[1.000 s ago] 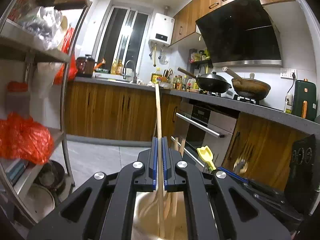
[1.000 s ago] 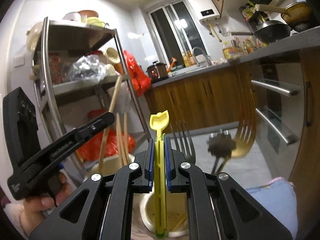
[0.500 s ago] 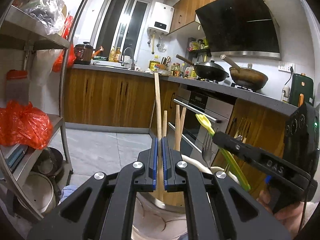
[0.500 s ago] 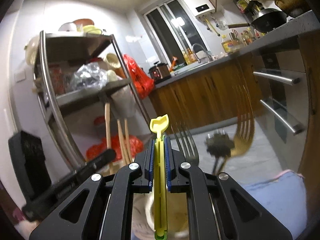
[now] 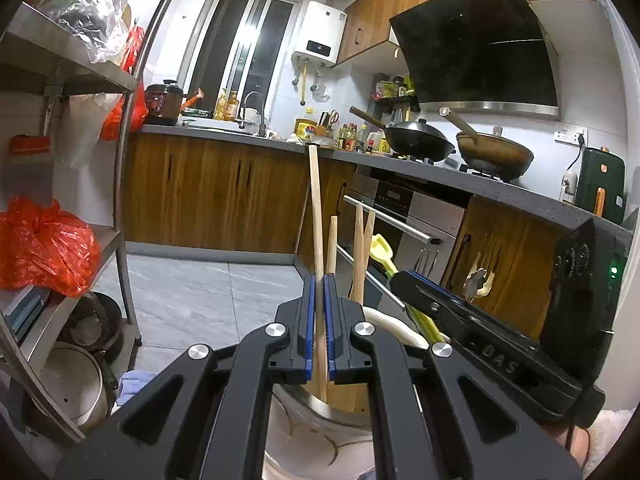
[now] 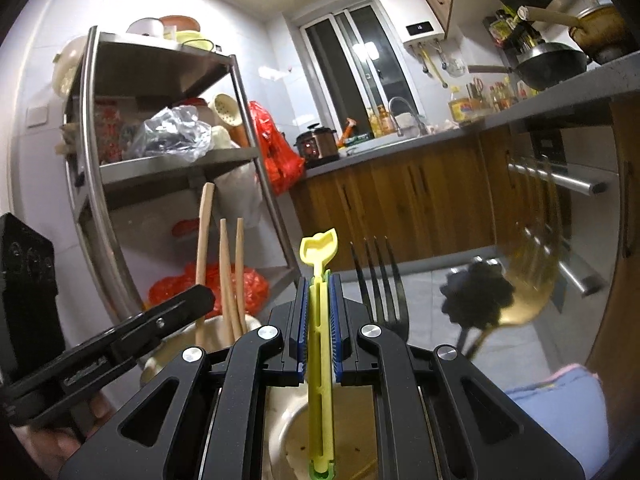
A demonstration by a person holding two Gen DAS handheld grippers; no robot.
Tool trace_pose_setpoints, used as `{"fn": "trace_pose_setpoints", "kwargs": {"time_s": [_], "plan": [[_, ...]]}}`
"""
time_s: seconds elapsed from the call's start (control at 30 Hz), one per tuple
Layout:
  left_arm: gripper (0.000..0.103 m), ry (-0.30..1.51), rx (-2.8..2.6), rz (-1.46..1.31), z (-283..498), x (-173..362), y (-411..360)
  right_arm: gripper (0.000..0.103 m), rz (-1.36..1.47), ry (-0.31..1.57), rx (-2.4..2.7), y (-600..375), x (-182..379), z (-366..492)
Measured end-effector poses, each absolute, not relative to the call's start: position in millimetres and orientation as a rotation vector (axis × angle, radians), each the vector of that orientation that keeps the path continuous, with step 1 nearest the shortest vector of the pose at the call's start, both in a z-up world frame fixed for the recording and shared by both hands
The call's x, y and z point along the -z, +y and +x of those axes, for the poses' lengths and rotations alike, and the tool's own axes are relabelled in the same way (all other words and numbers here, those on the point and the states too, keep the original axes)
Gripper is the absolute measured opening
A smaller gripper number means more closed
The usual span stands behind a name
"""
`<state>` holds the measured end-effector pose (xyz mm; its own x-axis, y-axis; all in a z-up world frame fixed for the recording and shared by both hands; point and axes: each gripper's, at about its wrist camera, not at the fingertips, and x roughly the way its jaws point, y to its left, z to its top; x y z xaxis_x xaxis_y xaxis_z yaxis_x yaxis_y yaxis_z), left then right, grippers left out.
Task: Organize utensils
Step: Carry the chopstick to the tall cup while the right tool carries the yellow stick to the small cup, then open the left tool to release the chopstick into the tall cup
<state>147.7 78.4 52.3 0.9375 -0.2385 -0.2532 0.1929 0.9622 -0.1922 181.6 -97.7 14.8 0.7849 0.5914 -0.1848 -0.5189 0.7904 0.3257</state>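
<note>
In a dimly lit home kitchen, a person is working two handheld grippers over a pale utensil holder point(image 6: 280, 436), sorting cutlery and chopsticks. The left gripper point(image 5: 319, 320) is closing its blue-padded jaws tightly on a long wooden stick point(image 5: 315, 208), which is standing nearly upright with its lower end reaching down into the holder and its top rising against the wooden cabinets point(image 5: 208, 196) behind. Just to its right, three shorter wooden chopsticks point(image 5: 360, 248) are leaning in the same holder. The right gripper point(image 6: 319, 320) is clamping its jaws around the ribbed handle of a yellow plastic utensil point(image 6: 319, 248), holding it upright with its shaped end uppermost and its lower end sitting inside the holder's mouth. Beside that utensil, a dark metal fork point(image 6: 380, 280) is standing tines up, and farther right a gold-coloured fork point(image 6: 528, 280) and a dark flower-shaped utensil end point(image 6: 476, 296) are showing only as a blur. In the right wrist view the left gripper is reaching in from the lower left, touching the wooden stick near the holder's rim. A steel shelf rack point(image 6: 160, 160) with red plastic bags point(image 5: 44, 248) is standing to one side, while two woks point(image 5: 416, 144) are resting on the counter stove.
</note>
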Motion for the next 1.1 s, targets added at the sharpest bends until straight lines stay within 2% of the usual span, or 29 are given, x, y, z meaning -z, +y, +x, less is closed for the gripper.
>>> {"fn": "trace_pose_setpoints", "kwargs": {"time_s": [0.5, 0.6, 0.67, 0.73, 0.77, 1.1], "plan": [[0.005, 0.303, 0.231, -0.152, 142.8, -55.7, 75.7, 0.011, 0.268, 0.281, -0.64, -118.7, -19.8, 154.1], [0.011, 0.297, 0.23, -0.152, 138.9, -59.5, 75.7, 0.011, 0.261, 0.271, -0.647, -120.4, -22.0, 149.8], [0.019, 0.28, 0.228, -0.154, 133.7, -64.2, 76.4, 0.011, 0.247, 0.263, -0.652, -120.3, -23.0, 146.6], [0.037, 0.259, 0.229, -0.158, 128.8, -70.1, 76.4, 0.011, 0.231, 0.255, -0.659, -120.3, -23.4, 142.8], [0.039, 0.243, 0.246, -0.163, 125.6, -75.4, 75.0, 0.011, 0.225, 0.253, -0.663, -120.2, -23.6, 141.5], [0.039, 0.421, 0.528, -0.285, 156.5, -94.8, 49.4, 0.011, 0.213, 0.217, -0.711, -124.9, -33.3, 131.2]]}}
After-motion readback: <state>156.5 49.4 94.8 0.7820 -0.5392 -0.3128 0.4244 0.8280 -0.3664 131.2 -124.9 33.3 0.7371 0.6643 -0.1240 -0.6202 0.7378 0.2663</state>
